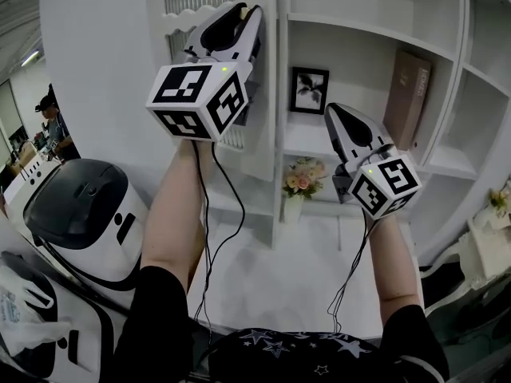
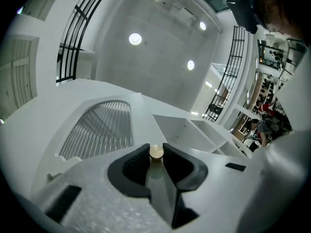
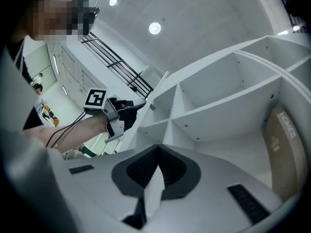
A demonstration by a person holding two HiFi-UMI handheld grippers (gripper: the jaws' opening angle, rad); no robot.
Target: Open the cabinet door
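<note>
The white cabinet door (image 1: 263,94) with a louvred panel (image 2: 99,127) stands swung out from the shelving, edge-on in the head view. My left gripper (image 1: 239,10) is raised at the door's edge, and its pads (image 2: 141,161) press on the small round brass knob (image 2: 156,152), one on each side. In the right gripper view the left gripper (image 3: 127,111) shows at the door's edge (image 3: 154,90). My right gripper (image 1: 339,114) hangs in front of the open shelves to the right, touching nothing. Its jaws (image 3: 158,161) are together with nothing between them.
Behind the door are white shelves (image 1: 351,26) holding a framed picture (image 1: 309,88), a vase of flowers (image 1: 297,183) and a brown box (image 1: 406,94). A white and black machine (image 1: 88,214) stands low at the left. A person (image 1: 52,122) is far off at the left.
</note>
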